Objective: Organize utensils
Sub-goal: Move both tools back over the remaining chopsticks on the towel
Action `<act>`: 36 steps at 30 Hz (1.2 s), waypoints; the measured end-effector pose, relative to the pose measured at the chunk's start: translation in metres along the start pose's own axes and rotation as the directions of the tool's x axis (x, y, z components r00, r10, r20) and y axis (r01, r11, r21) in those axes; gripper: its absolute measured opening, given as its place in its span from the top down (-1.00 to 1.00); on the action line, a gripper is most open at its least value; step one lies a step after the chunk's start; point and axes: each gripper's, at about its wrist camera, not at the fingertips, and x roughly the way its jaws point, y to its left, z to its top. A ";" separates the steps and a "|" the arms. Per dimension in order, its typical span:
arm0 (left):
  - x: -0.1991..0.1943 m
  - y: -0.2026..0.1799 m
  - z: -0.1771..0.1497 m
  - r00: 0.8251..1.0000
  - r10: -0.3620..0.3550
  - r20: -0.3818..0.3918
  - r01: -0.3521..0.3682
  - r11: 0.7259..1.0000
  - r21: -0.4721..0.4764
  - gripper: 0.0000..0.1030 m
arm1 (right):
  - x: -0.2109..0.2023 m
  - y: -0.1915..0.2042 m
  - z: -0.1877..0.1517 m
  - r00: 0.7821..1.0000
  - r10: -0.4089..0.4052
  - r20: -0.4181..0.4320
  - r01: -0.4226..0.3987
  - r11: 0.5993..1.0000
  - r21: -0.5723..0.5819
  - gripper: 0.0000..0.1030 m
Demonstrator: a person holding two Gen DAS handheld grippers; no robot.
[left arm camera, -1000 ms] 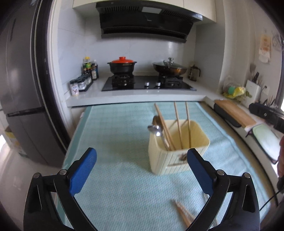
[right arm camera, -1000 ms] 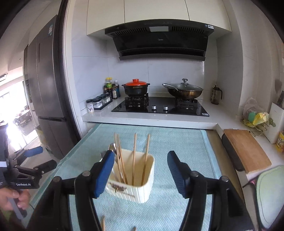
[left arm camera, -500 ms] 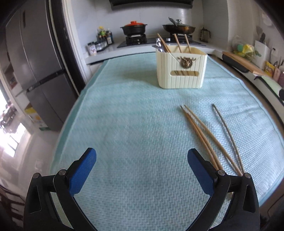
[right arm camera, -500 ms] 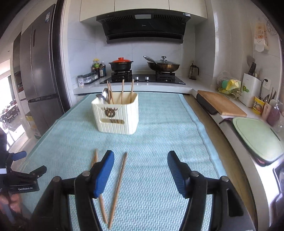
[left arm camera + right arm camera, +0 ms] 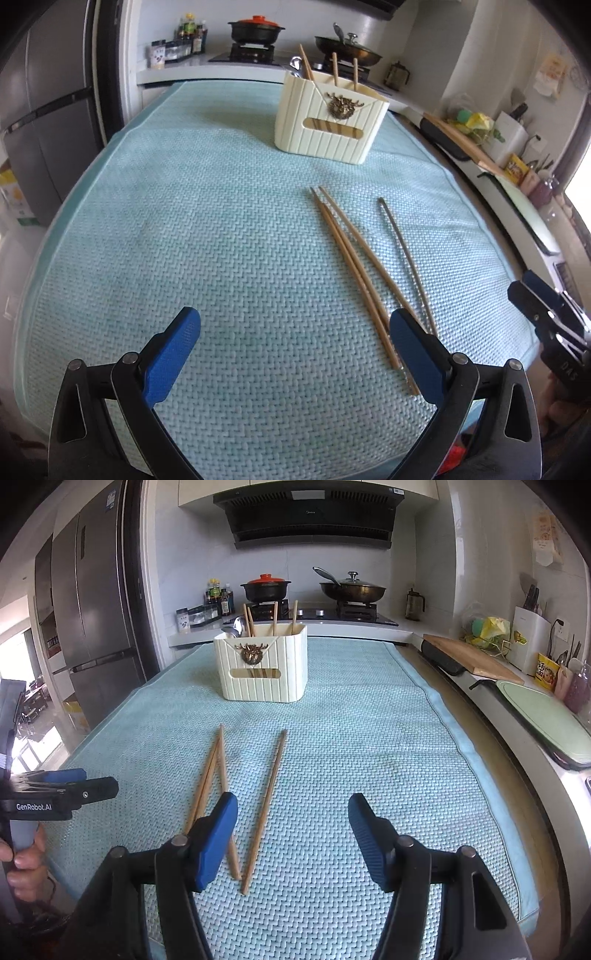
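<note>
left gripper (image 5: 293, 341) apart, right gripper (image 5: 293, 829) apart, three chopsticks (image 5: 267, 801) on mat (image 5: 369, 738)

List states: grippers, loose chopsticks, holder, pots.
Left gripper: open, empty, above the mat.
Right gripper: open, empty, above the mat.
Loose chopsticks: three, flat on the mat, in front of the holder.
Holder: upright on the mat, holding chopsticks and spoons.
Black pot: on the stove, red lid on.
Wok: on the stove, lid on.
</note>
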 end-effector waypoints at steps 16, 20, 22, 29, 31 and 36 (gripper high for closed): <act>0.067 -0.038 0.020 0.992 0.107 -0.069 -0.095 0.983 0.158 -0.98 | 0.008 -0.006 -0.005 1.000 0.014 -0.022 -0.013 0.999 0.031 -0.23; 0.084 -0.042 0.020 0.987 0.128 -0.095 -0.110 0.978 0.175 -0.98 | 0.010 -0.012 -0.007 0.999 0.011 -0.031 -0.010 0.999 0.050 -0.23; 0.089 -0.042 0.019 0.984 0.139 -0.109 -0.118 0.976 0.181 -0.98 | 0.011 -0.014 -0.008 0.999 0.013 -0.035 -0.011 0.998 0.060 -0.24; 0.103 -0.039 0.023 0.979 0.148 -0.137 -0.125 0.978 0.164 -0.98 | 0.012 -0.020 -0.005 0.999 0.014 -0.034 -0.011 0.997 0.073 -0.23; 0.106 -0.035 0.028 0.979 0.148 -0.142 -0.126 0.981 0.149 -0.98 | 0.012 -0.020 -0.004 0.999 0.013 -0.036 -0.011 0.997 0.073 -0.24; 0.109 -0.010 0.039 0.972 0.190 -0.139 -0.177 0.979 0.097 -0.98 | 0.014 -0.021 -0.004 0.999 0.011 -0.047 -0.008 0.998 0.068 -0.24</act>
